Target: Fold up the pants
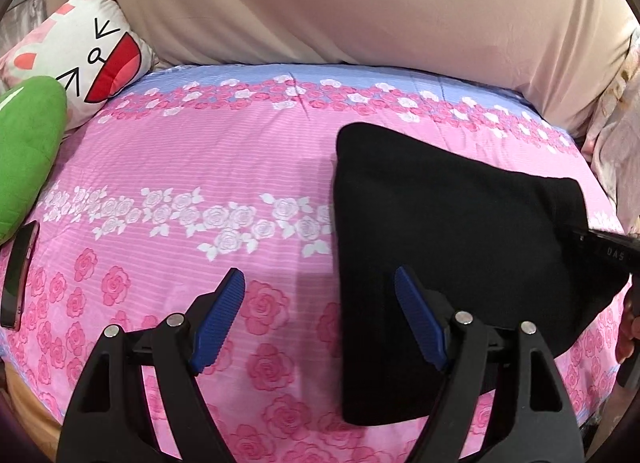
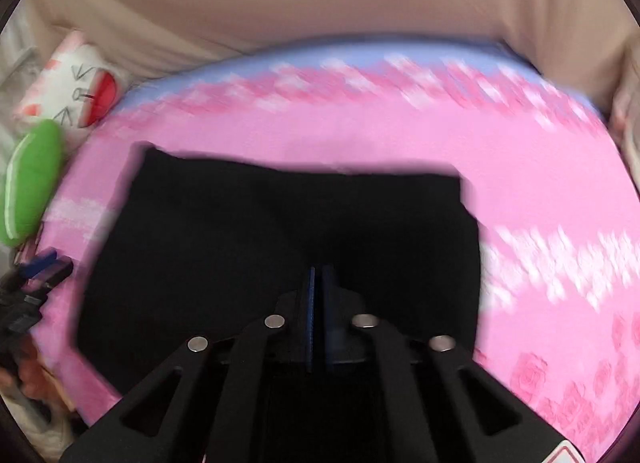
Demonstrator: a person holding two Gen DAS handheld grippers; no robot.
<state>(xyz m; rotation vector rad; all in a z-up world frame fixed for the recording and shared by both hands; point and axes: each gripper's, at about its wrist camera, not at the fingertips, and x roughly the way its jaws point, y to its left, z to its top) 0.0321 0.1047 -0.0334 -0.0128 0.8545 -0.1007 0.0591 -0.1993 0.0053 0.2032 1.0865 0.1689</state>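
Both cameras sit just behind their claws and look forward and down over the pink bedspread (image 1: 208, 167). The left view holds the black pants (image 1: 440, 247) ahead-right of its claw; the right view, blurred, sits close above them. Both share the cat pillow (image 2: 76, 83) far ahead-left.

Both grippers, left gripper (image 1: 320, 287) and right gripper (image 2: 319, 275), have black plastic arms with triangular cut-outs, round silver pins and ribbed blue finger pads (image 1: 218, 321).

Legible text: "DAS" in pale letters on the right gripper (image 1: 608, 249), seen at frame edge, left wrist view. Nothing else readable in either view
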